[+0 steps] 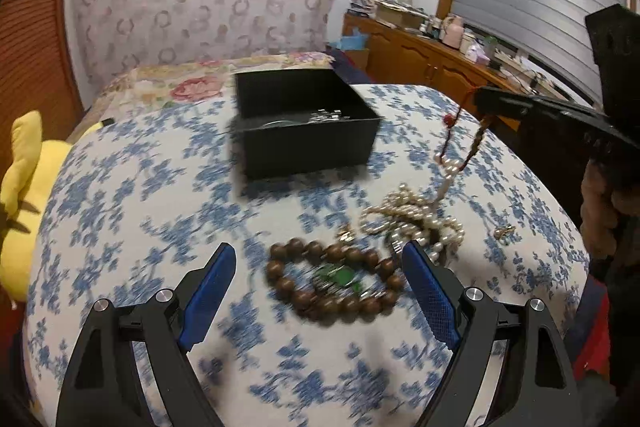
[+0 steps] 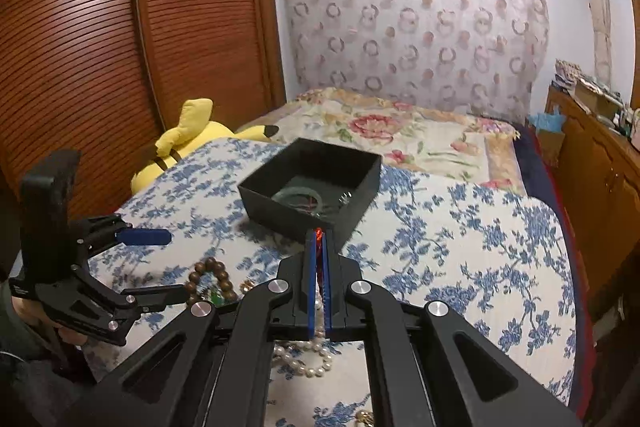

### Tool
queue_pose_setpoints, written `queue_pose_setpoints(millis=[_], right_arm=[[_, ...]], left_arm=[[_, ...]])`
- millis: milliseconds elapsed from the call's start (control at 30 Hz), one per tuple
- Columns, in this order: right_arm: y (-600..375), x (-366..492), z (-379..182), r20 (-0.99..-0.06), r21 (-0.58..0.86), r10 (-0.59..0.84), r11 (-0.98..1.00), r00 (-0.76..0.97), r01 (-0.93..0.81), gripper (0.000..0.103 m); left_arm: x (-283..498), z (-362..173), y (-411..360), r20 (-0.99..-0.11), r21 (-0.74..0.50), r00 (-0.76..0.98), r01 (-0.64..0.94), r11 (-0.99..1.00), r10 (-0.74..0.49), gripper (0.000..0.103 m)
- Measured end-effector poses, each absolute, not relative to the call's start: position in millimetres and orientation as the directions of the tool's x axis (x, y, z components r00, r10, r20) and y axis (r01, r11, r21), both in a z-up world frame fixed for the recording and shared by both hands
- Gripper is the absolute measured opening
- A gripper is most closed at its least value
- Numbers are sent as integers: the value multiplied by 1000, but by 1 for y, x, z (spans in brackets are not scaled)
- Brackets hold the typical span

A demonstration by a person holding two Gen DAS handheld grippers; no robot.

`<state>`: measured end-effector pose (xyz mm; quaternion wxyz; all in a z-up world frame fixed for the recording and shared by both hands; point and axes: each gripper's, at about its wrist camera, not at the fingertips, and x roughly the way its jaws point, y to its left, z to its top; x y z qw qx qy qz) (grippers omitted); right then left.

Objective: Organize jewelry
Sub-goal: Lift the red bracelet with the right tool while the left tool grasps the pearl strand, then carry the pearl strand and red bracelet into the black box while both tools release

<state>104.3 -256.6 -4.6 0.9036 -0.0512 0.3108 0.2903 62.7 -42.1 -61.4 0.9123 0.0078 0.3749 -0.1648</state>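
Wide-spread blue-padded jaws of the left gripper up front, hovering just above the wooden bead bracelet, nothing pinched. Bracelet lying flat on the blue-flowered quilt, with a green pendant sitting inside its loop. Just beyond and to the right, a tangled heap of pearl necklace, touching the bracelet's far edge. Small gold piece a bit off to the right of the pearls, too small to tell what exactly.

Right gripper with jaws pressed together on a red cord, pinched tight between the blue pads. From the left camera, same cord dangling from the closed tips, beaded, lower end reaching into the pearl heap so a strand of pearls is lifted off the bed. Can't tell if cord and pearls are one piece or just snagged.

Further out, open black box on the quilt, near the middle of the bed, well apart from the loose pile. Inside: a pale bangle and something shiny and silver, blurry.

Yellow plush toy at the left edge of the bed by the wooden slatted wardrobe, flowery bedspread behind the box, cluttered wooden dresser along the right wall.
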Motion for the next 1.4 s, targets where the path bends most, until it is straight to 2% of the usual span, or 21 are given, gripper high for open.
queue_pose_setpoints(millis=[133, 300, 533, 633, 700, 733, 967, 1400], right_arm=[[-263, 112, -12, -607, 117, 495, 830, 622, -546, 3], [-266, 114, -2, -586, 136, 519, 820, 622, -557, 3], [-265, 110, 14, -557, 140, 542, 808, 629, -572, 3], [-266, 110, 15, -556, 146, 545, 807, 628, -572, 3], [-267, 110, 15, -554, 149, 545, 808, 629, -570, 3], [-268, 110, 16, -553, 148, 543, 810, 631, -567, 3], [-275, 116, 16, -557, 133, 508, 836, 657, -533, 3], [-259, 132, -13, -619, 131, 476, 847, 625, -515, 3]], left_arm=[[71, -59, -70, -685, -99, 648, 370, 924, -333, 81], [86, -62, -98, -690, -124, 606, 439, 890, -395, 64], [108, -65, -122, -673, -200, 557, 498, 844, -488, 55], [116, -68, -130, -673, -204, 545, 513, 833, -501, 38], [120, -69, -134, -678, -200, 535, 525, 827, -504, 13], [120, -68, -134, -677, -201, 533, 530, 824, -508, 7], [104, -32, -116, -620, -206, 568, 548, 810, -542, 6], [87, 26, -85, -530, -213, 624, 557, 803, -574, 7]])
